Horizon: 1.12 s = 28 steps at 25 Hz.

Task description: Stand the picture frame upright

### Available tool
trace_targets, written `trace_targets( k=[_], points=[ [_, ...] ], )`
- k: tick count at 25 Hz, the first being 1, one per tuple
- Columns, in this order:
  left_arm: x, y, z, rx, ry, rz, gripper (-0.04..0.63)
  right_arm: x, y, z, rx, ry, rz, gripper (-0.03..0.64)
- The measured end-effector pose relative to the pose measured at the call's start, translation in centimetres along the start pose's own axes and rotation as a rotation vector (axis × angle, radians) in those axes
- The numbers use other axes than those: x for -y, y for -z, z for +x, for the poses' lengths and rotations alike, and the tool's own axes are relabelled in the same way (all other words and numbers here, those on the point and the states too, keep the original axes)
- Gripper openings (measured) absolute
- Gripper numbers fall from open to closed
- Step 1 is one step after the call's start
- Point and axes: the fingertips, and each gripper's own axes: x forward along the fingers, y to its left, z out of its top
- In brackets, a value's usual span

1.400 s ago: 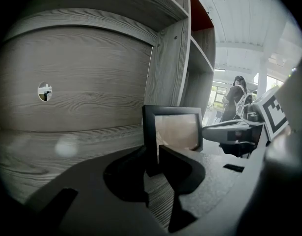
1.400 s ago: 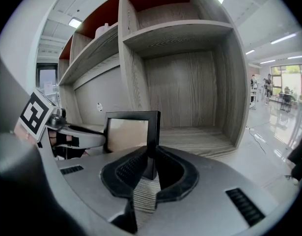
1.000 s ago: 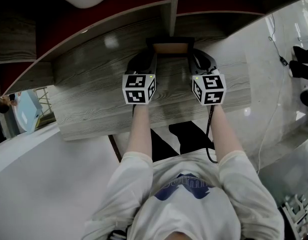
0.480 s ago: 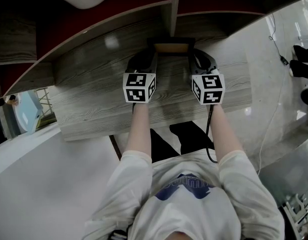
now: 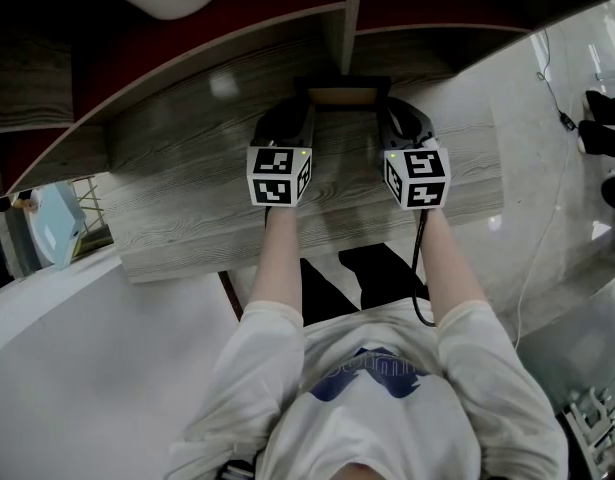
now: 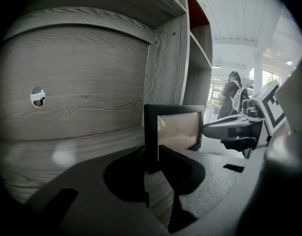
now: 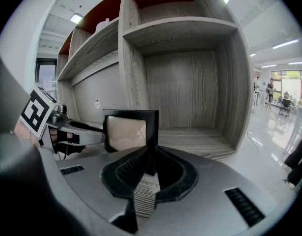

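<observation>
Head view puts the frame point(image 5: 340, 96) straight ahead of us, standing on the shelf point(image 5: 187, 168) just before the divider point(image 5: 344, 28). Its width runs from one tool to the other. We see the left tool point(image 5: 299, 113) pinching the frame's left side bar and the right tool point(image 5: 387, 113) pinching its right side bar. Each gripper view shows the black bar clamped in its jaws. Neither tool is nearer: the frame sits square between them, picture side toward us. It looks upright already, so we judge letting go comes next. Its back support is hidden.
</observation>
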Motion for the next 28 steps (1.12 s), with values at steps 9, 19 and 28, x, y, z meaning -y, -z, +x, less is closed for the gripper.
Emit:
trace_targets(
  k=[9, 19, 28],
  points=[
    [0.2, 0.3, 0.1, -0.017, 0.013, 0.014, 0.081, 0.1, -0.1, 0.0, -0.005, 0.011, -0.001, 0.038],
    [0.0, 0.2, -0.6, -0.009, 0.012, 0.015, 0.091, 0.4, -0.1, -0.8, -0.013, 0.042, 0.008, 0.08],
    [0.5, -1.0, -2.9, 0.01, 0.034, 0.037, 0.091, 0.2, -2.3, -3.5, 0.041, 0.107, 0.065, 0.081]
  ],
)
